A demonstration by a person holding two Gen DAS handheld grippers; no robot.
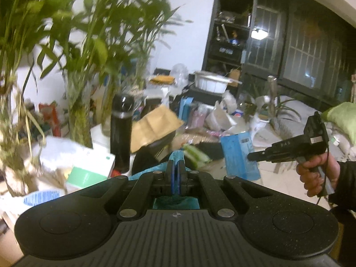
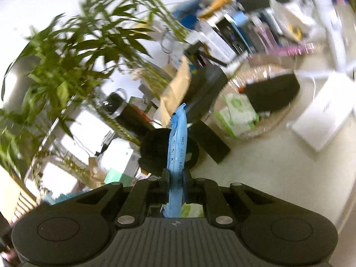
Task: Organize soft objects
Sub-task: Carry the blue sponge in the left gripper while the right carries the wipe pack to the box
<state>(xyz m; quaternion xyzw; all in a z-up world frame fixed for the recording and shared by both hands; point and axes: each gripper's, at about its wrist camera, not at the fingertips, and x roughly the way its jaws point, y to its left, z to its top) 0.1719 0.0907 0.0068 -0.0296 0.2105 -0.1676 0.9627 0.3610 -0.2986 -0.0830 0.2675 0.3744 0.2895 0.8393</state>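
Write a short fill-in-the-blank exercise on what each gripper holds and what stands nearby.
1. The right gripper is shut on a light ____ packet.
2. The left gripper is shut on a ____ cloth.
3. The tall bottle beside the plants is ____ in colour.

Missing words: blue; teal; black

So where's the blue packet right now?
The blue packet is pinched upright in the right claw, center of the right wrist view; the left wrist view shows it at right, above the floor clutter.
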